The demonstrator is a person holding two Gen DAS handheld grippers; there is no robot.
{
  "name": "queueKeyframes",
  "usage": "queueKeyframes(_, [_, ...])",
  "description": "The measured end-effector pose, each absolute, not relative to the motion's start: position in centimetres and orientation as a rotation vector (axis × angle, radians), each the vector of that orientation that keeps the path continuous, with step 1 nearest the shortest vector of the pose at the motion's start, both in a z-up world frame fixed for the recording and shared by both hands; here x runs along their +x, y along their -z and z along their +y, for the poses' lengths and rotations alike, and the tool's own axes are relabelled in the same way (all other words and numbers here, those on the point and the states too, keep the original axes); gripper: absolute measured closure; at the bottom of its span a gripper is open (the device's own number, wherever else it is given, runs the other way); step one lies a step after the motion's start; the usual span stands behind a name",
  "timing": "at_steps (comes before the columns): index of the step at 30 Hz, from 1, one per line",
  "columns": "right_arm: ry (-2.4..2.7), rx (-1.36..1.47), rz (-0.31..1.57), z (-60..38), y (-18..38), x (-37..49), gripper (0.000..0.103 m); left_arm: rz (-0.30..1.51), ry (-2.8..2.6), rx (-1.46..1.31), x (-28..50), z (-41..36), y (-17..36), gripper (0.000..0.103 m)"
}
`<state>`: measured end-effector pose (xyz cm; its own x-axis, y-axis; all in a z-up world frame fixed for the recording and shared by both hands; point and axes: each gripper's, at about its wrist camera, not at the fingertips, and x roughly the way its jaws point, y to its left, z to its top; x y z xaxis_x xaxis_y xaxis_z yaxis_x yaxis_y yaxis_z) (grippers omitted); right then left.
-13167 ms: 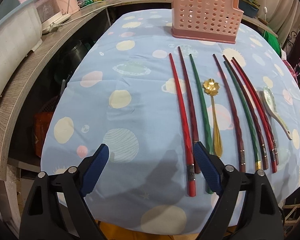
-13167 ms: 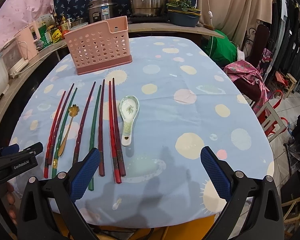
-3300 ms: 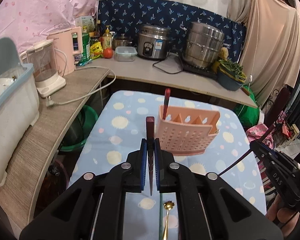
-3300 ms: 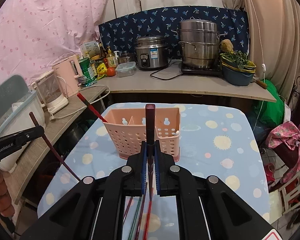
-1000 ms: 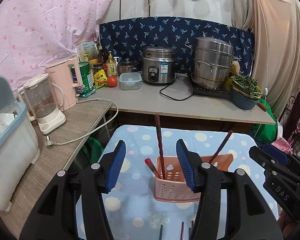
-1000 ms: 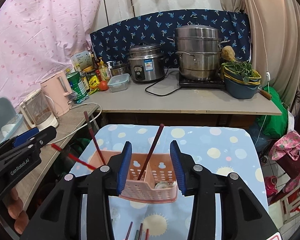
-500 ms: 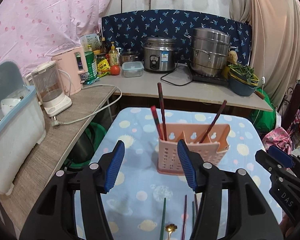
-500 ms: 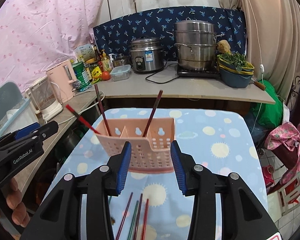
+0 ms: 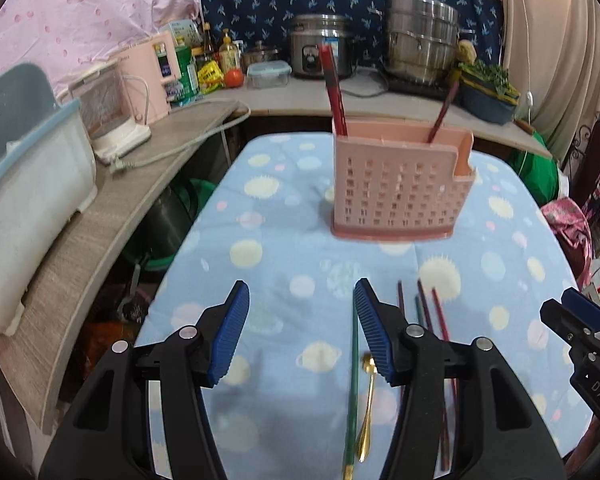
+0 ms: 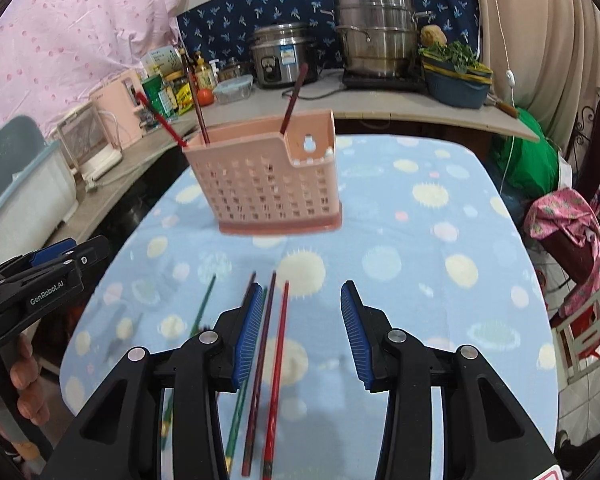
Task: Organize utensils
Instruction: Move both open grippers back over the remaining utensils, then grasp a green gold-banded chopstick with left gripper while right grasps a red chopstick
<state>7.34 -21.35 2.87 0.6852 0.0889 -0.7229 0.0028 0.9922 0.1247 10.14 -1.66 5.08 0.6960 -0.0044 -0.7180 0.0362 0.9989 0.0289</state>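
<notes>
Left gripper (image 9: 302, 330) fingers spread, empty; right gripper (image 10: 298, 334) fingers spread, empty.

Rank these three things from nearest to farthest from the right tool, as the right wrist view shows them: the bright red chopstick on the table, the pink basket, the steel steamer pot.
1. Bright red chopstick: lies on the tablecloth between the fingers of the open right tool, toward the left finger.
2. Pink basket: stands farther up the table, ahead and slightly left.
3. Steel steamer pot: on the back counter, beyond the table.

Bare cloth lies between the pink basket (image 10: 266, 184) and the loose chopsticks (image 10: 276, 344) — basket blocks the counter (image 10: 440, 248) centre.
</notes>
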Motion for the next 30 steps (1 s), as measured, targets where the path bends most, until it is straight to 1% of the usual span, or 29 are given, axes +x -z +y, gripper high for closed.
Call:
queueKeyframes(8, [-0.038,0.105,0.906,-20.0,1.9,3.4,0.063,0.926,0.044,0.052,7.6,-1.4,0.1,0.051])
queueKeyframes(13, [-0.044,0.121,0.960,-19.6,4.1,2.2,0.063,0.977,0.064,0.057,6.3,-1.6,2.3,0.051])
queueKeyframes(21, [-0.048,0.072,0.980,-18.3,5.4,1.5,0.063,0.998,0.073,0.052,5.5,-1.6,2.9,0.051])
queueKeyframes(28, [-0.051,0.071,1.014,-18.2,6.6,1.4,0.070,1.018,0.074,0.043,5.2,-1.3,3.6,0.051])
queueKeyframes(30, [-0.054,0.071,1.018,-18.2,6.7,1.4,0.071,1.020,0.079,0.039,5.1,-1.3,3.7,0.051])
